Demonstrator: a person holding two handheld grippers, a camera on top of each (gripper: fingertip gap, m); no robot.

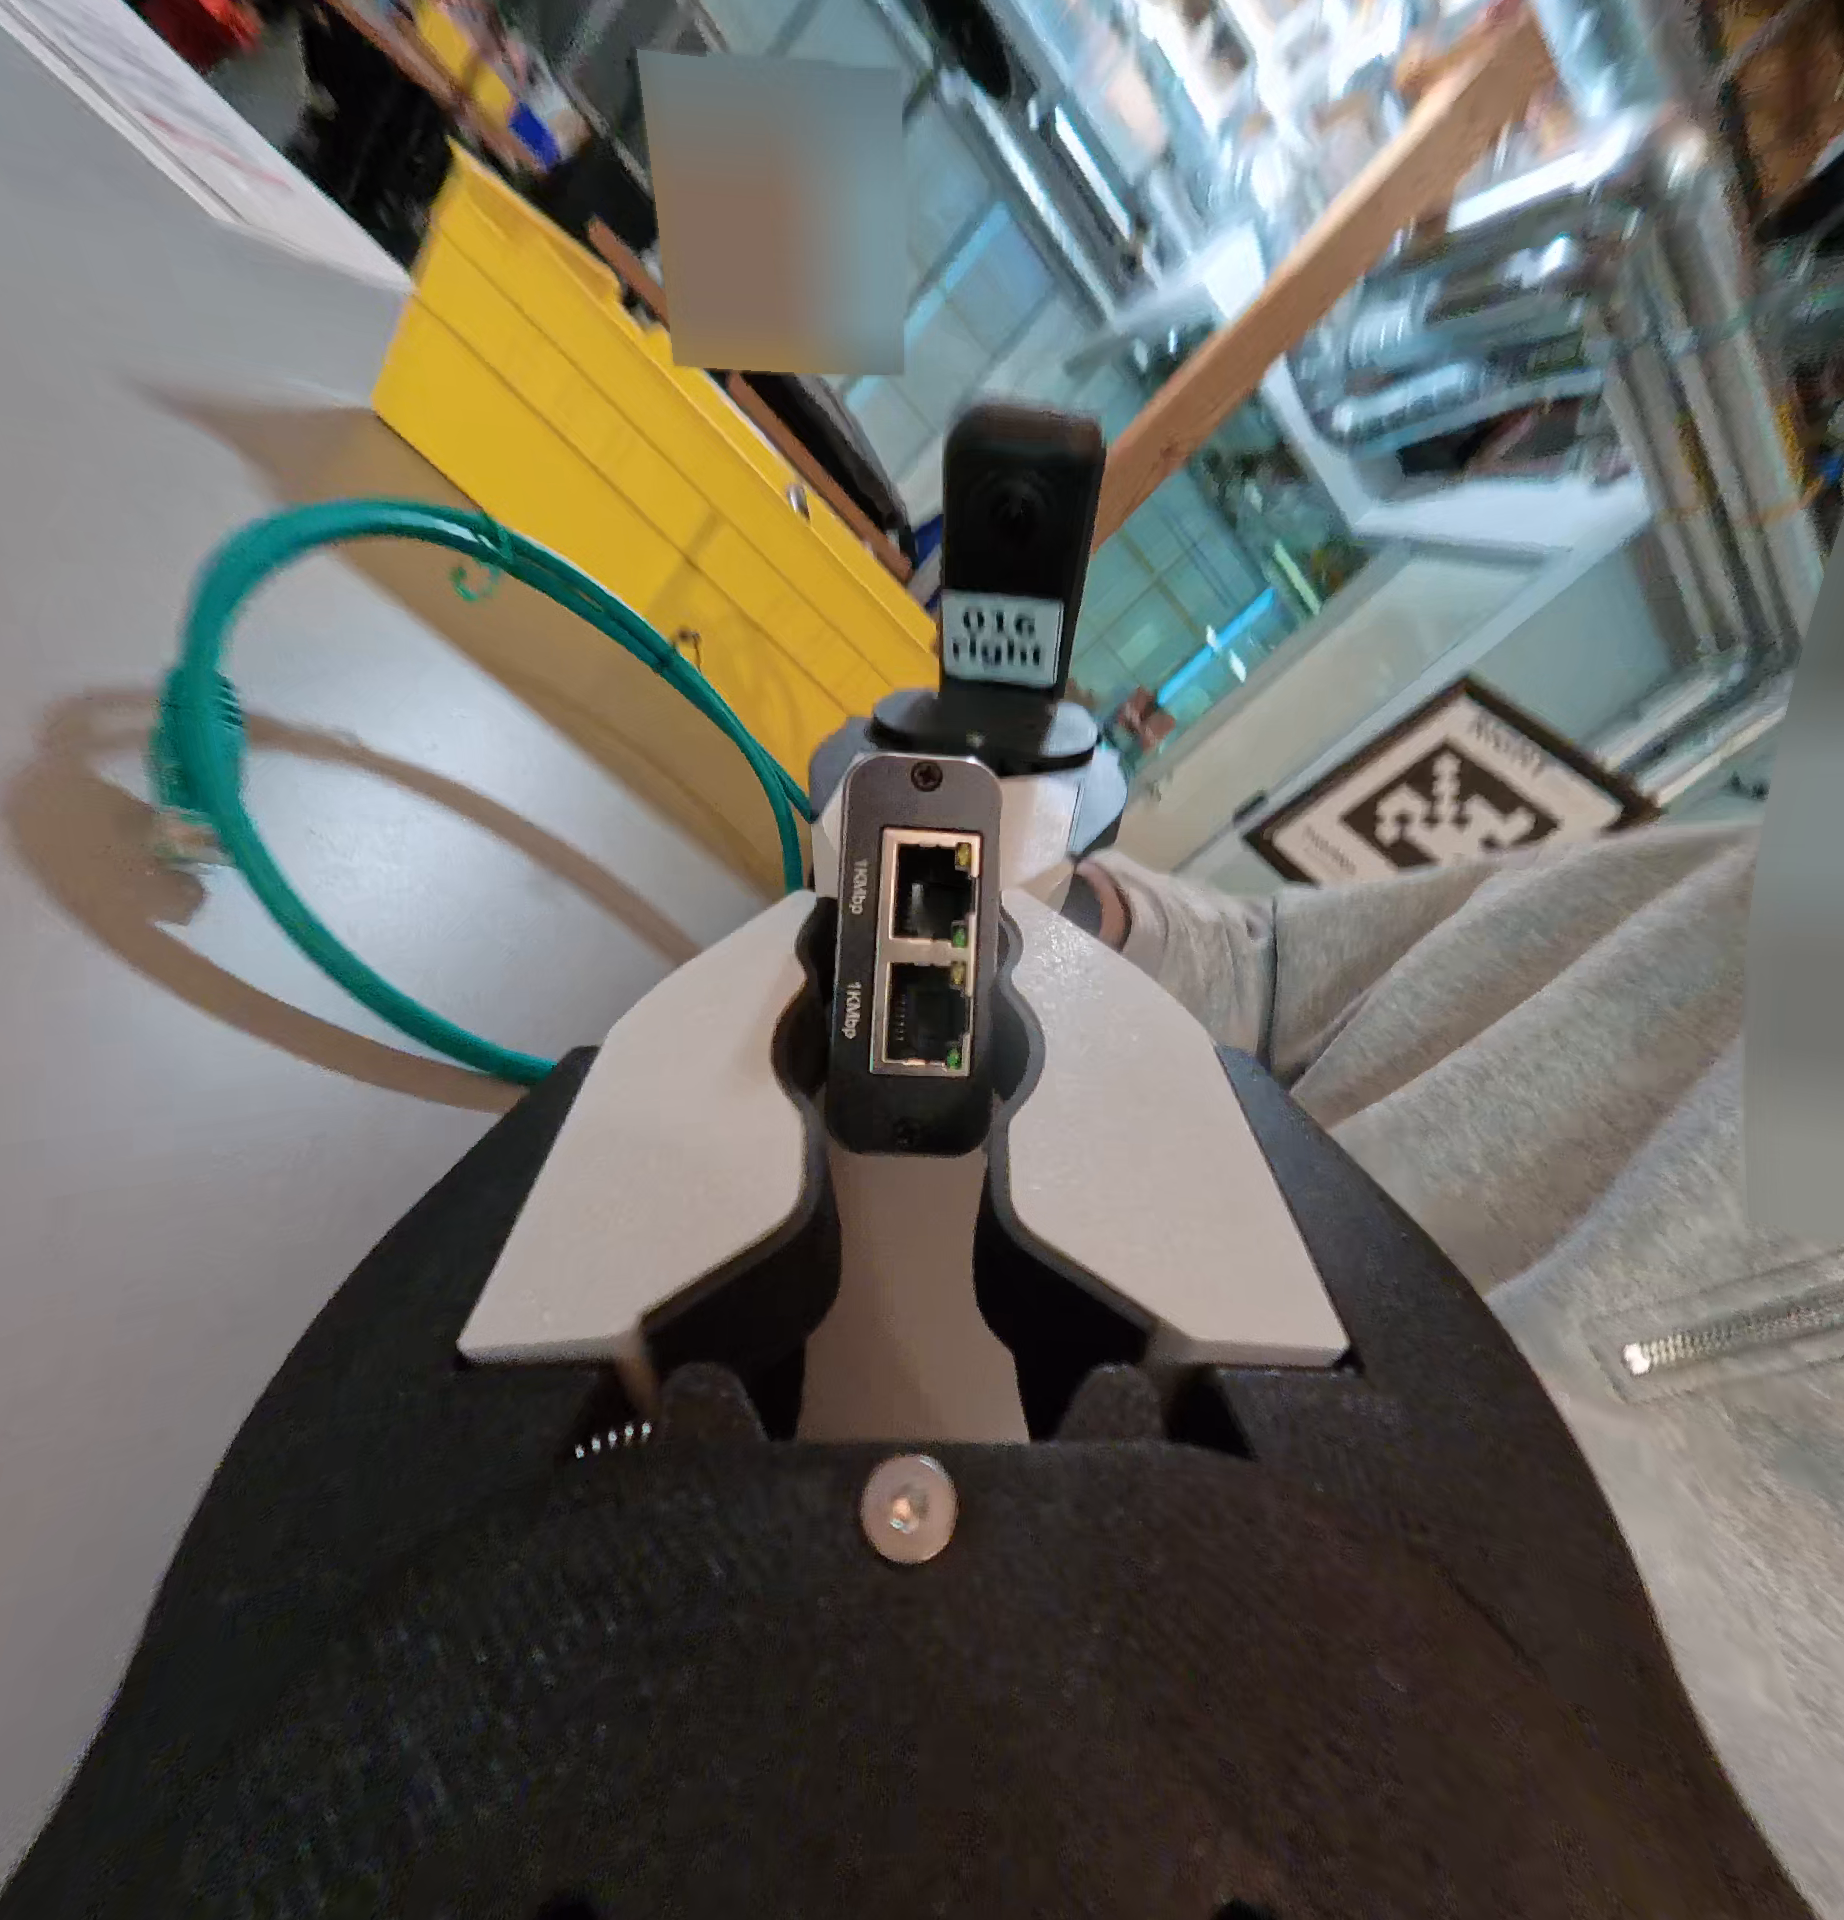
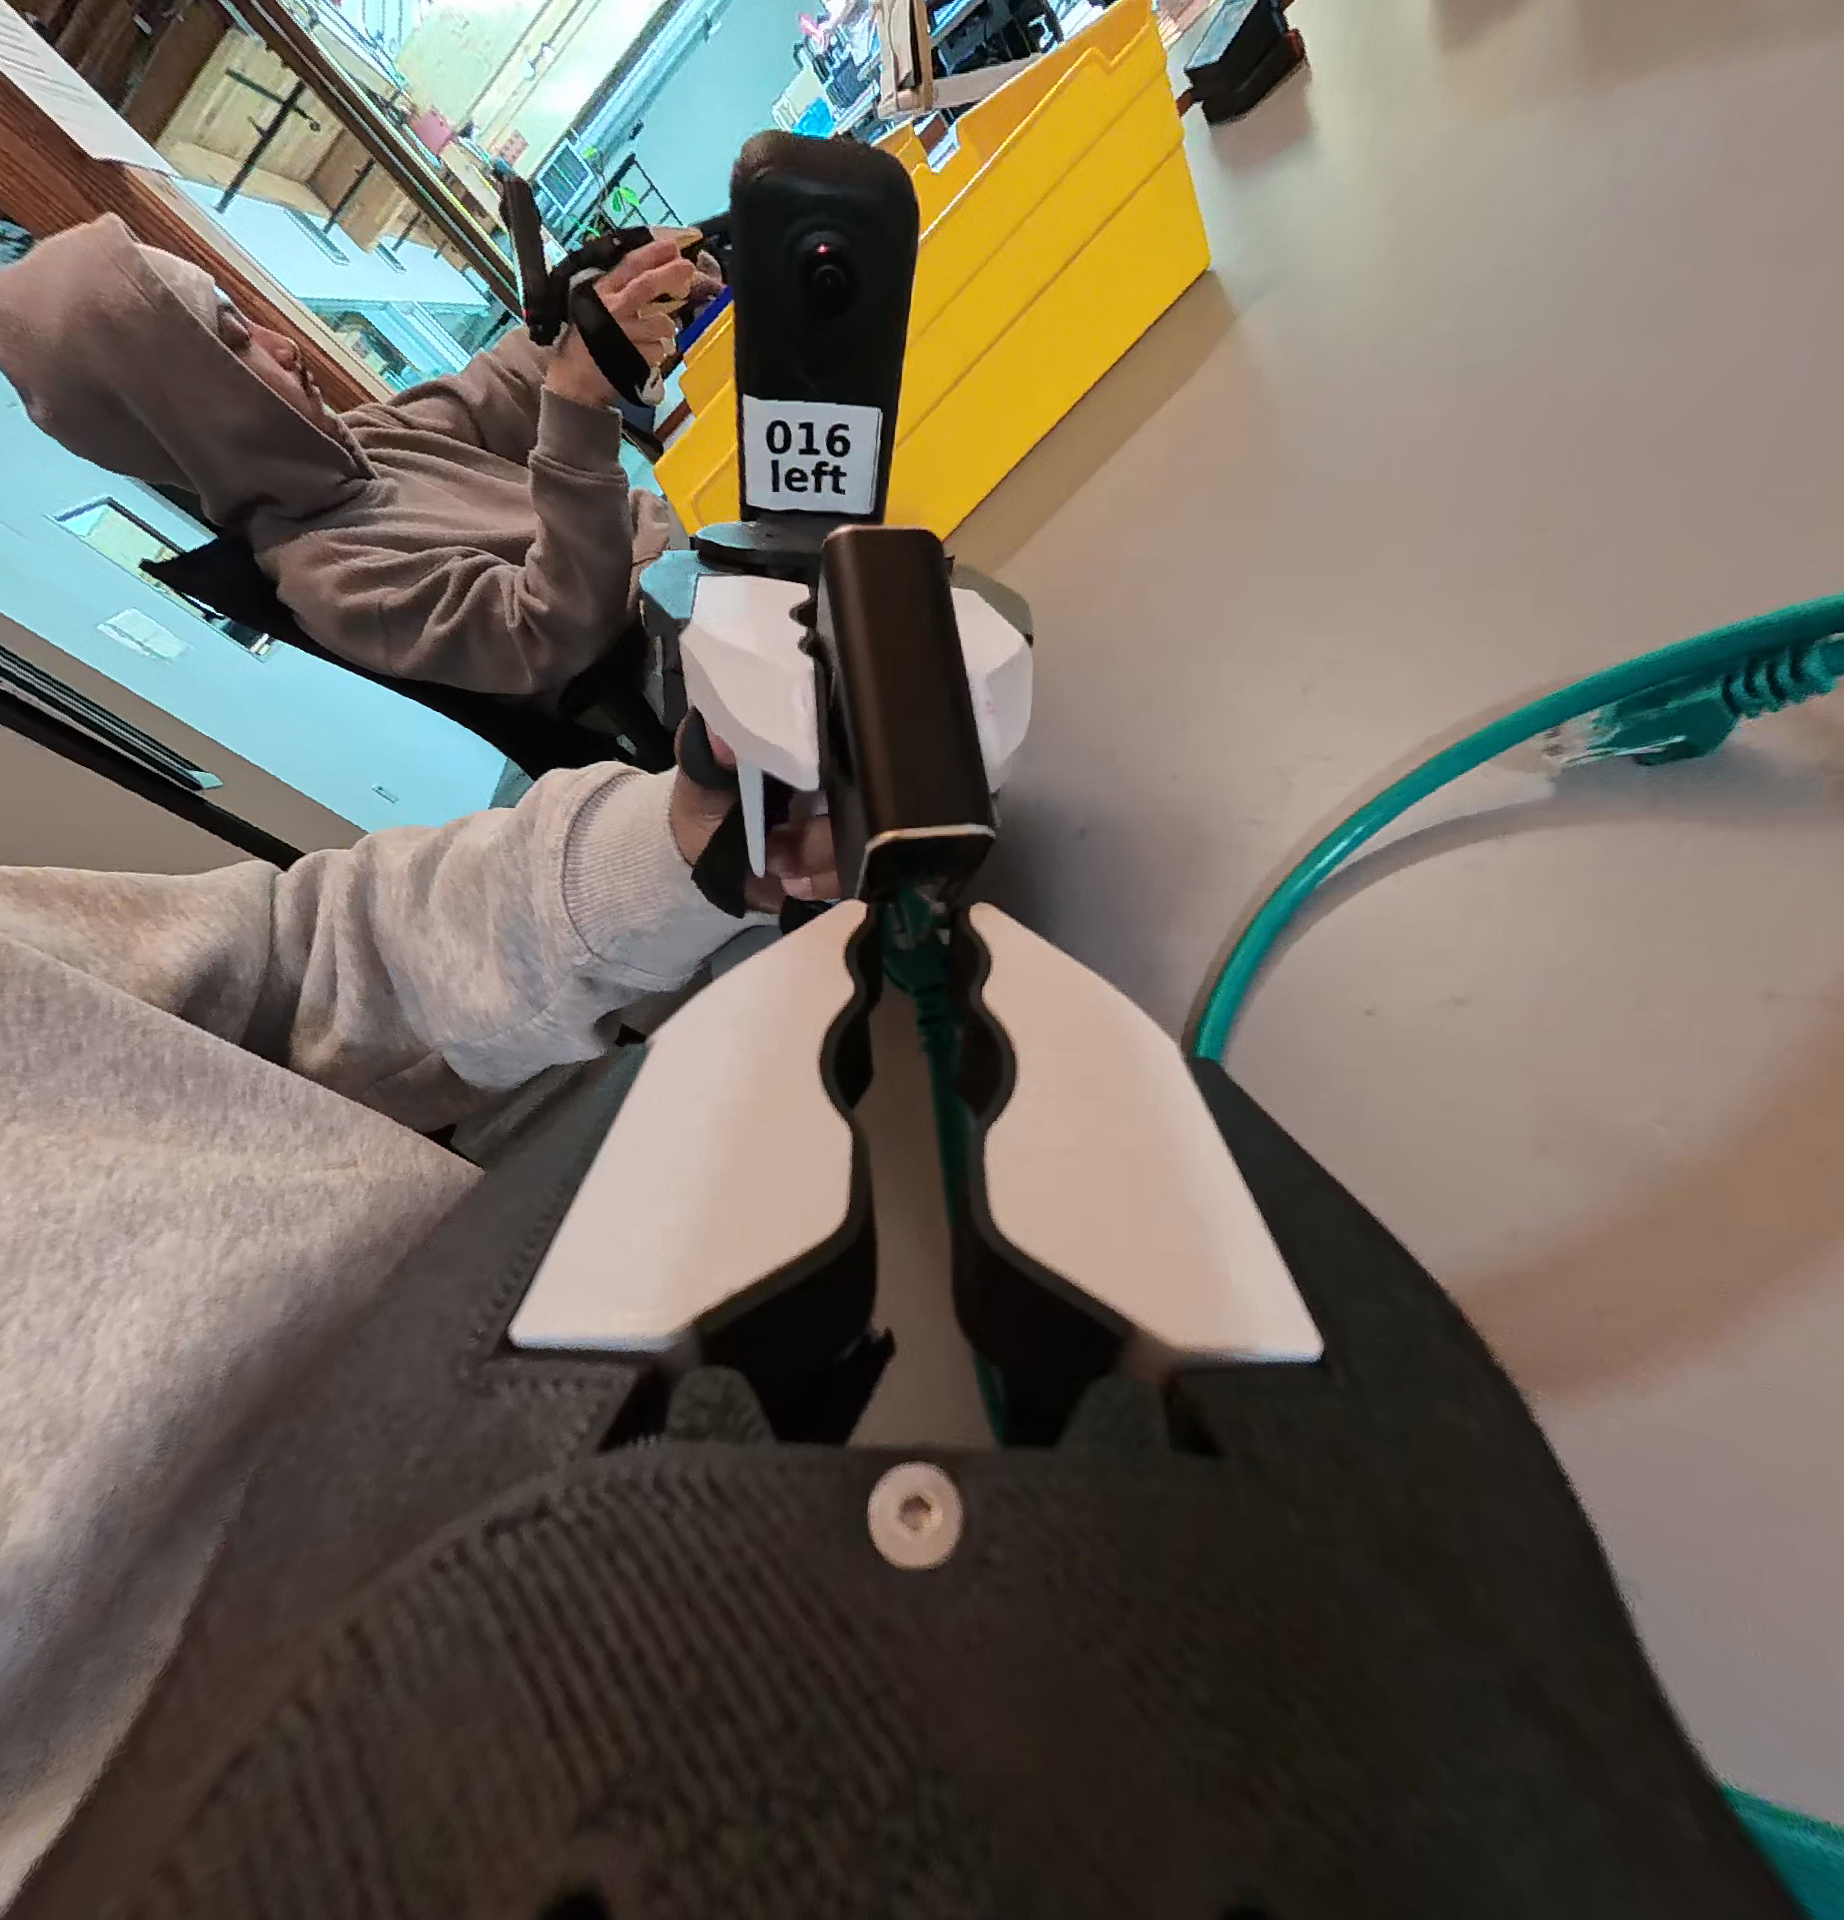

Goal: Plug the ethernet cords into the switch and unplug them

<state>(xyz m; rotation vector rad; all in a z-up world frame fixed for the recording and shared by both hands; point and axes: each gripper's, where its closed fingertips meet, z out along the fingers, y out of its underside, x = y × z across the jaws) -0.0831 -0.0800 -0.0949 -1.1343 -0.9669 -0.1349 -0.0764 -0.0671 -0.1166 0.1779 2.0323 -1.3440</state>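
Left gripper [image 1: 913, 997] clamps the switch [image 1: 916, 961] aloft, near ports empty; right gripper [image 2: 923, 935] pinches green cord plug [image 2: 913, 920] at its far port, seating unclear; spare plug [image 2: 1666, 722] lies unplugged on worktop [image 2: 1520, 468].

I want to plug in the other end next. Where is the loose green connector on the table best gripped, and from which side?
Probably the ribbed green boot just behind the clear tip, from above: the connector lies flat on the table, and its tip must stay free to enter a port.
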